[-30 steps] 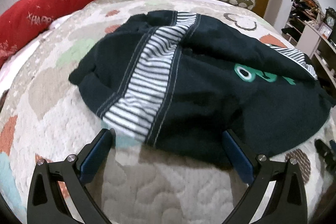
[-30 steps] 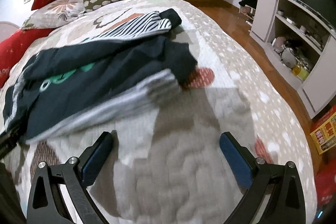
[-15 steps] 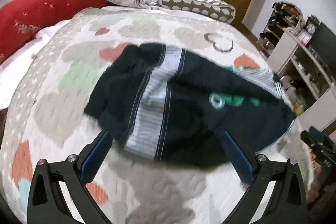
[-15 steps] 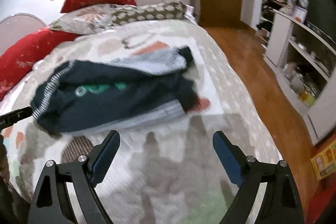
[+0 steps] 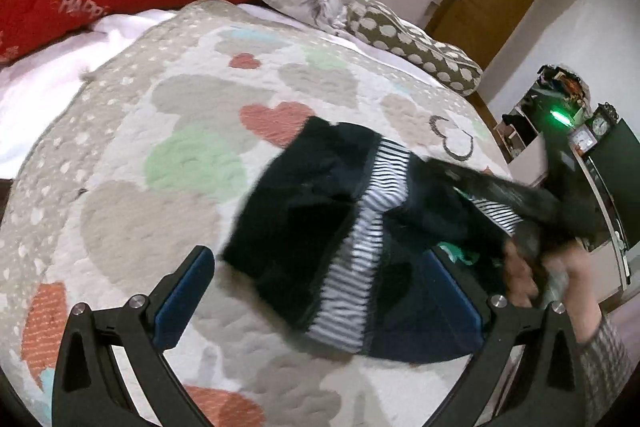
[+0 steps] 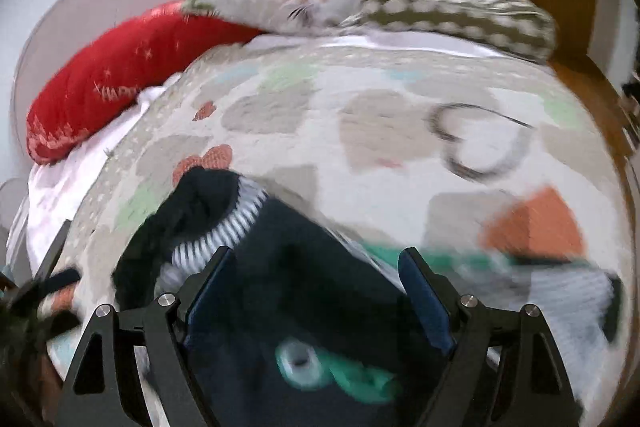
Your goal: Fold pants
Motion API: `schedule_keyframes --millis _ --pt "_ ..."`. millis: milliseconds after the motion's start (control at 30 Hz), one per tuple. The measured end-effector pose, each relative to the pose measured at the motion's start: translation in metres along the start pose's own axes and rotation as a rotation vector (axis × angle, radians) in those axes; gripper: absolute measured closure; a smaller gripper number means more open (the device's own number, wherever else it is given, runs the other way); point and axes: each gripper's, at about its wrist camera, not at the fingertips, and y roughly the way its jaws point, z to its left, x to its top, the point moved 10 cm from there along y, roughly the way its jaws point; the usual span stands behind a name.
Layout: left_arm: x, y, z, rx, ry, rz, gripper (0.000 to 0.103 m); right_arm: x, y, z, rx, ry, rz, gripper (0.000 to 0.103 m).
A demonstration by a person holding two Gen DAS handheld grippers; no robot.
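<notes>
Directly ahead of the right tool [image 6: 316,301] (prongs apart, gripping nothing) the dark navy pants with striped side panels [image 6: 288,279] lie bunched on the heart-patterned quilted bed [image 6: 380,99], long axis running left-right, while the left tool [image 5: 320,301], equally wide apart, sits farther back.

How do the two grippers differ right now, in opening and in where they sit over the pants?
The left gripper gapes wide; the right gripper is open but narrower. The left frames the pants' striped band; the right sits above the green print. Both have blue pads and grip nothing.
</notes>
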Motion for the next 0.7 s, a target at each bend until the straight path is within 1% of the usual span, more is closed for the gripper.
schedule_keyframes --millis 67,100,133,167,200,267,367,400,467,533,567,633,700 --pt "-0.001 -0.007 0.015 0.006 -0.01 -0.02 0.0 0.009 0.029 0.015 0.03 0.002 0.038 0.016" --pt "-0.001 -0.009 0.021 0.008 -0.014 -0.027 0.0 0.012 0.043 0.025 0.04 0.001 0.05 0.026" --pt "-0.001 -0.011 0.027 0.013 -0.019 -0.031 0.0 0.013 0.051 0.034 0.059 -0.01 0.062 0.038" --pt "-0.001 -0.014 0.034 0.017 -0.026 -0.036 0.0 0.011 0.057 0.04 0.073 -0.015 0.081 0.069" --pt "0.0 -0.016 0.041 0.016 -0.035 -0.045 0.0 0.006 0.061 0.051 0.086 -0.019 0.099 0.082" --pt "0.001 -0.022 0.051 0.019 -0.057 -0.066 0.0 0.0 0.057 0.066 0.101 -0.054 0.088 0.088" --pt "0.0 -0.028 0.062 0.01 -0.102 -0.084 0.0 -0.014 0.038 0.098 0.089 -0.137 0.041 0.088" --pt "-0.002 -0.028 0.064 0.011 -0.112 -0.08 0.0 -0.02 0.029 0.11 0.09 -0.171 0.025 0.088" --pt "-0.005 -0.027 0.065 -0.001 -0.133 -0.07 0.0 -0.025 0.021 0.122 0.07 -0.214 0.014 0.088" --pt "-0.007 -0.027 0.057 -0.039 -0.14 -0.056 0.0 -0.028 0.011 0.129 0.044 -0.245 -0.012 0.089" --pt "-0.007 -0.027 0.052 -0.062 -0.14 -0.048 0.0 -0.027 0.008 0.13 0.048 -0.245 -0.016 0.089" --pt "-0.006 -0.023 0.039 -0.126 -0.157 -0.027 0.0 -0.026 0.0 0.132 0.078 -0.225 -0.023 0.089" --pt "-0.003 -0.013 0.027 -0.216 -0.205 0.014 0.0 -0.03 -0.01 0.135 0.119 -0.203 -0.03 0.09"
